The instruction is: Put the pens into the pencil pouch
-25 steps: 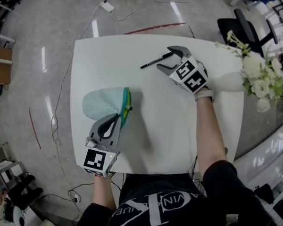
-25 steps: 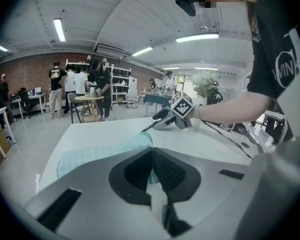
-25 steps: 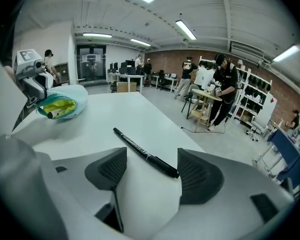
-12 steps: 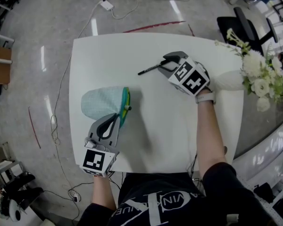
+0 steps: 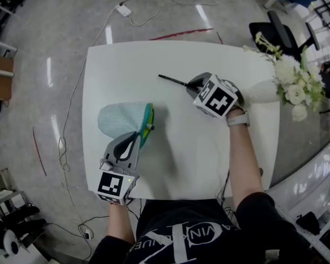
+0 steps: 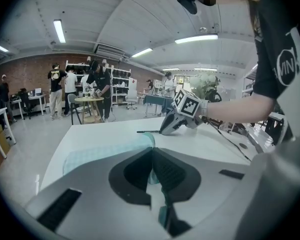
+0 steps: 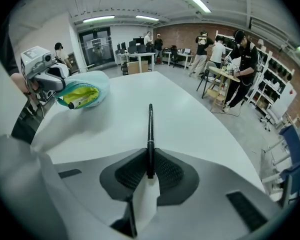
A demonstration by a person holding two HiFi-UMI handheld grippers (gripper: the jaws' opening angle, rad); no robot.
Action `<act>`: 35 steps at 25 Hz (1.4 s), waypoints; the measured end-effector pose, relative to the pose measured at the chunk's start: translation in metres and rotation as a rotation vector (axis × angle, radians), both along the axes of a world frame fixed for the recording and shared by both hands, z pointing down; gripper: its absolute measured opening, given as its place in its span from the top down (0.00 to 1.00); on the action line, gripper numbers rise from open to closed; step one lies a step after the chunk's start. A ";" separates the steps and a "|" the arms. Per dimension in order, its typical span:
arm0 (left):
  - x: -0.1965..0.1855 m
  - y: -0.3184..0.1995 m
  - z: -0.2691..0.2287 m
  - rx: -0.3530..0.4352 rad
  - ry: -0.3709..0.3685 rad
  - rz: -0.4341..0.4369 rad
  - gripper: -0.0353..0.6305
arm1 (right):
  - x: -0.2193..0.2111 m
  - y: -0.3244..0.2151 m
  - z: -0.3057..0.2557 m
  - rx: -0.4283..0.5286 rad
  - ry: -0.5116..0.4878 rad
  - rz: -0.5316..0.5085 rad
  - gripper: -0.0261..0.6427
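Observation:
A light blue pencil pouch (image 5: 120, 120) lies on the left of the white table (image 5: 198, 147), its teal and yellow mouth (image 5: 147, 124) facing right. My left gripper (image 5: 135, 139) is shut on the pouch's rim (image 6: 151, 164); pens show inside the mouth (image 7: 77, 100). A thin black pen (image 5: 173, 81) sticks out up and to the left from my right gripper (image 5: 193, 85). In the right gripper view the pen (image 7: 150, 129) sits between the closing jaws (image 7: 150, 170), with the pads against its end.
White flowers (image 5: 294, 89) in a white vase (image 5: 264, 95) stand at the table's right edge, close to my right hand. A black chair (image 5: 280, 32) is behind them. Cables trail over the floor (image 5: 132, 12) beyond the far edge.
The right gripper went from wide open around the pen to closed on it, and shifted left and nearer. The pen's free end swung from lower left to upper left. The left gripper stayed put.

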State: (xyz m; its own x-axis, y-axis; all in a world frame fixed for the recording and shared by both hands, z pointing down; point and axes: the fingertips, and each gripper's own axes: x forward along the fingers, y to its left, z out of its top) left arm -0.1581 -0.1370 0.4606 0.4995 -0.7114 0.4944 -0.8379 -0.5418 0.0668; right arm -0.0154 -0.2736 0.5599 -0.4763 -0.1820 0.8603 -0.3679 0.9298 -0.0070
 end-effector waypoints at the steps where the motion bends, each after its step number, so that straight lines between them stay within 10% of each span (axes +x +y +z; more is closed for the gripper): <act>1: -0.001 0.001 -0.001 0.001 0.003 -0.004 0.94 | 0.000 0.000 0.000 0.007 0.002 0.017 0.88; 19: -0.018 0.012 -0.009 -0.014 0.065 -0.081 0.94 | -0.011 0.096 -0.062 0.001 -0.194 0.047 0.88; 35: 0.008 0.020 -0.018 -0.008 0.146 -0.036 0.94 | -0.028 0.154 -0.064 -0.049 -0.032 -0.135 0.88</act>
